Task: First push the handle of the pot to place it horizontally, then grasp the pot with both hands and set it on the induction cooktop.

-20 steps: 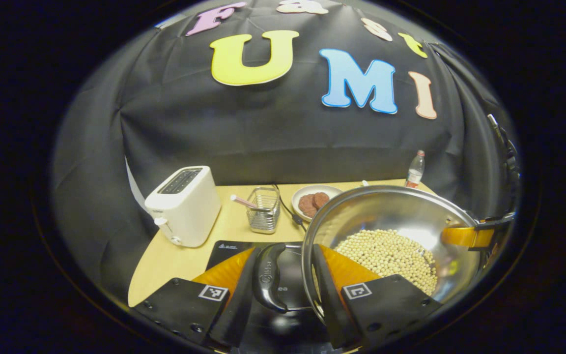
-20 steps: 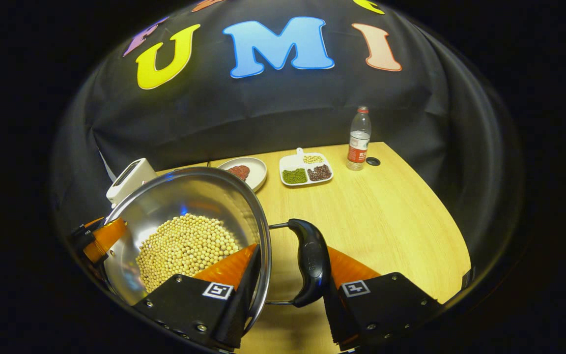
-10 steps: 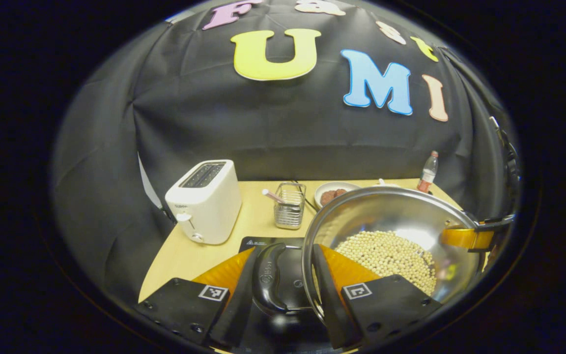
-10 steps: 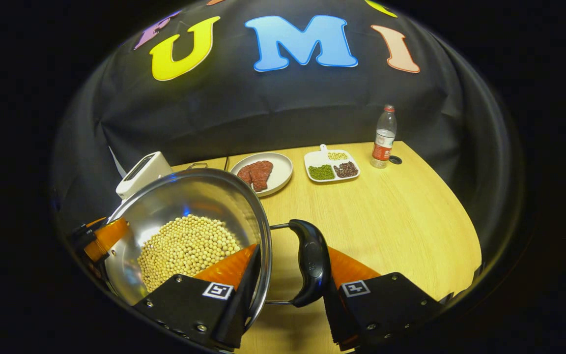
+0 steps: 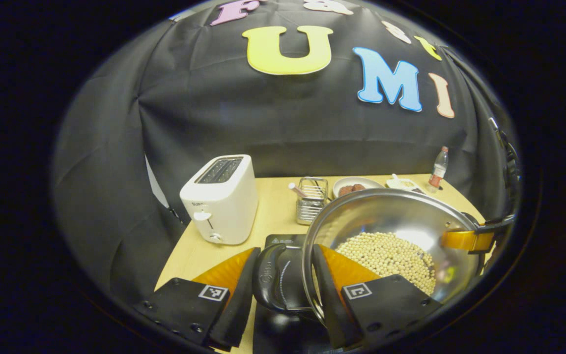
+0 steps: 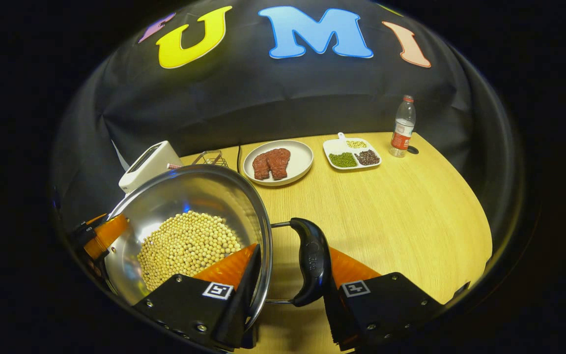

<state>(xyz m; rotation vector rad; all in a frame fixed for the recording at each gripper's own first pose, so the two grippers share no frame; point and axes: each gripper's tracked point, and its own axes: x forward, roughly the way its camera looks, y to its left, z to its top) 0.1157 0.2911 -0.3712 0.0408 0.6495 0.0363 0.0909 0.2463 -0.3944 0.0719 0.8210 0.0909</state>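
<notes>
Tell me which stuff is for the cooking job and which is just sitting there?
For the job:
pot of beans
cooktop
left hand-held gripper
right hand-held gripper

Just sitting there:
toaster
wire basket
meat plate
bean tray
bottle

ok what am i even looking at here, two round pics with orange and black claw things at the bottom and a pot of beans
A person holds two hand-held grippers, each carrying a fisheye camera, so each picture looks along its own fingers. The left gripper and the right gripper each straddle a black side handle and the rim of the steel pot of yellow beans, carried between them. Below is the black induction cooktop. On the wooden table: a toaster, a plate of meat, a bottle.
</notes>
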